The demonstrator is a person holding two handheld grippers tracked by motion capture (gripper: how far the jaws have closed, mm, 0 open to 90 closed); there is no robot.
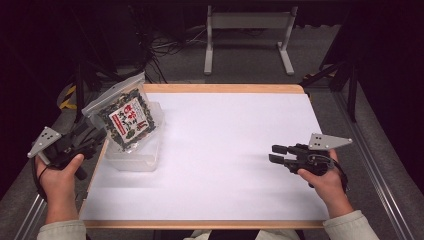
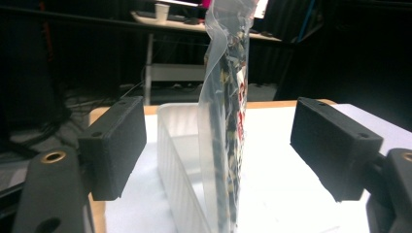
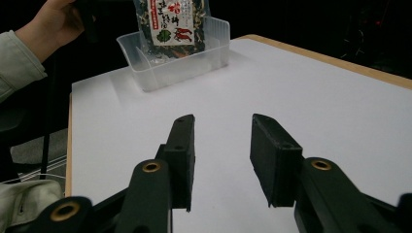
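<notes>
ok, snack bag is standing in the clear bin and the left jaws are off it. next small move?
Probably draw the left gripper straight back: its jaws stand wide either side of the snack bag, which rests upright in the clear bin, pads not touching.

Table [image 1: 225,150]: flat rectangular top, white surface with a light wooden edge showing along the far and near sides, set on a grey floor. Directly on it: one clear plastic tub [image 1: 135,157], open-topped, standing at the far-left corner close to the left edge. A sealed clear bag of dark dried food [image 1: 127,120] with a red-and-white label stands upright inside the tub, leaning on its wall.
</notes>
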